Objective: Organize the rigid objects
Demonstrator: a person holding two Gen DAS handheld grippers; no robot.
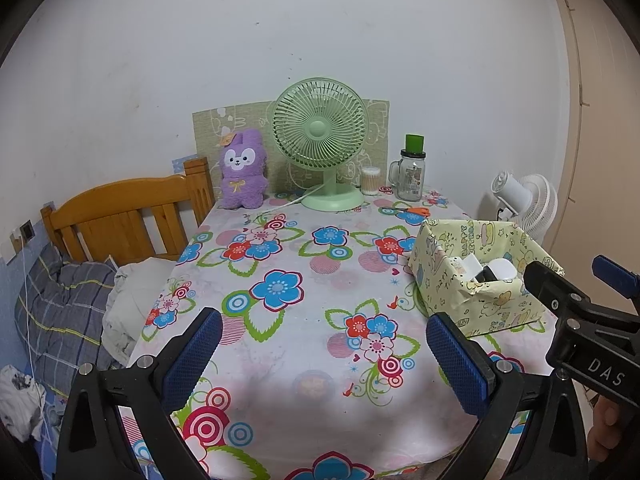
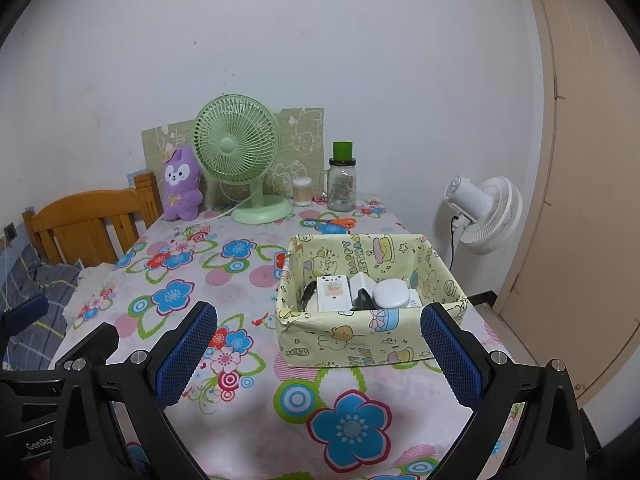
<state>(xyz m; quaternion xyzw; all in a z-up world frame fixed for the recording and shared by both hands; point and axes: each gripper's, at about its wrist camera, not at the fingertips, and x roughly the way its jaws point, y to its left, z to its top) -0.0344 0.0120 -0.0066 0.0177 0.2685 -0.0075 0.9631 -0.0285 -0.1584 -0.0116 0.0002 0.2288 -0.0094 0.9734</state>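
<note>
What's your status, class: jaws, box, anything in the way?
Left gripper and right gripper jaws open, empty. Paper-wrapped box on table, white items inside. Scissors behind box; path clear.

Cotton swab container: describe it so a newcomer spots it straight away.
Look to the far edge of the floral table, where the green desk fan stands. Just right of its base sits the cotton swab container, left of the glass jar. It is the short clear cylinder packed with pale sticks, lower than the green-capped jar.
</note>
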